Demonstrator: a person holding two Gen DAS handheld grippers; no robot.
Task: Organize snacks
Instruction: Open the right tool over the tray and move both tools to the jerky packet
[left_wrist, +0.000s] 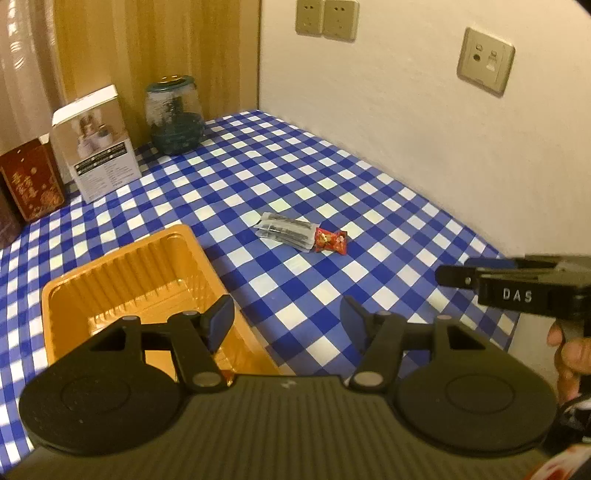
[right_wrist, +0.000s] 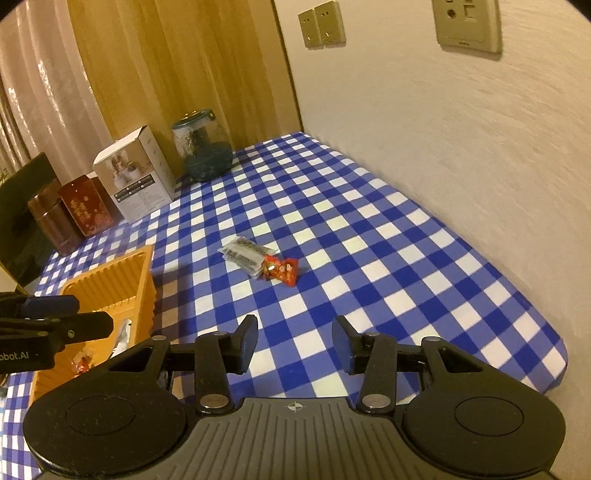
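Two snacks lie together on the blue-checked tablecloth: a clear packet with dark contents (left_wrist: 285, 230) (right_wrist: 243, 256) and a small red wrapped candy (left_wrist: 331, 241) (right_wrist: 280, 271) touching its right end. An orange plastic tray (left_wrist: 122, 273) (right_wrist: 122, 291) stands to their left; in the right wrist view a few wrapped snacks (right_wrist: 83, 363) lie inside it. My left gripper (left_wrist: 287, 317) hovers open and empty beside the tray's right rim. My right gripper (right_wrist: 294, 347) hovers open and empty over the cloth, short of the two snacks. Each gripper shows at the edge of the other's view.
Along the back left stand a glass jar with a green lid (left_wrist: 173, 118) (right_wrist: 202, 149), a white carton (left_wrist: 94, 142) (right_wrist: 135, 173) and dark red tins (left_wrist: 31, 182) (right_wrist: 85, 205). A wall with sockets (left_wrist: 327, 18) borders the table on the right. The table's near right corner (right_wrist: 554, 365) is close.
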